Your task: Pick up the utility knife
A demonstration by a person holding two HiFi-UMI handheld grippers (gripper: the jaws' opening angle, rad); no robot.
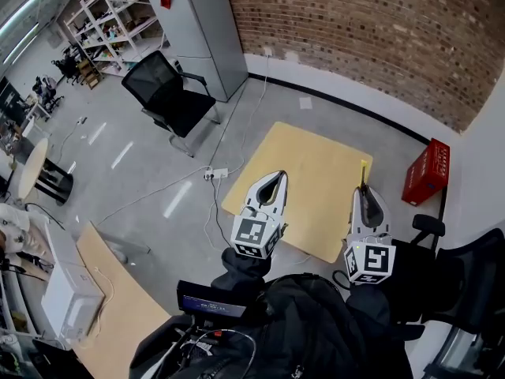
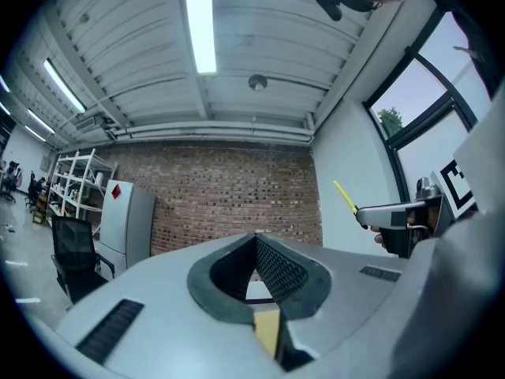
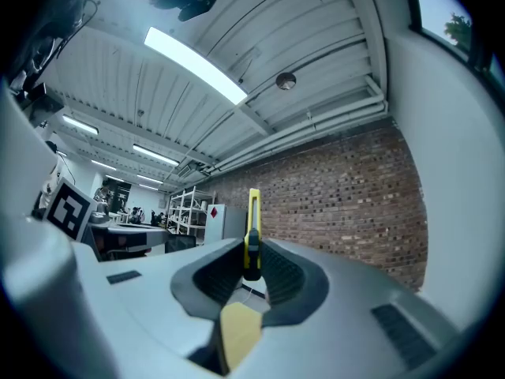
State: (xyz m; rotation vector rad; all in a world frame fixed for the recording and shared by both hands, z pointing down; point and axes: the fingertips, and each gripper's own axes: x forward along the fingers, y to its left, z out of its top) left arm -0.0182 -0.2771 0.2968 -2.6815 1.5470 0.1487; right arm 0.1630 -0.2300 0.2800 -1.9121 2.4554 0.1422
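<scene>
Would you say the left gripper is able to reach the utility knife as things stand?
Probably yes: the utility knife stands clamped in the right gripper, with open air between it and the left gripper, whose shut jaws must open first.

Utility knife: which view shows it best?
Right gripper view: the yellow utility knife stands centre frame, clamped between the jaws of the right gripper. Head view shows only its thin tip poking past that gripper. Left gripper view catches it small and side-on at the right.
</scene>
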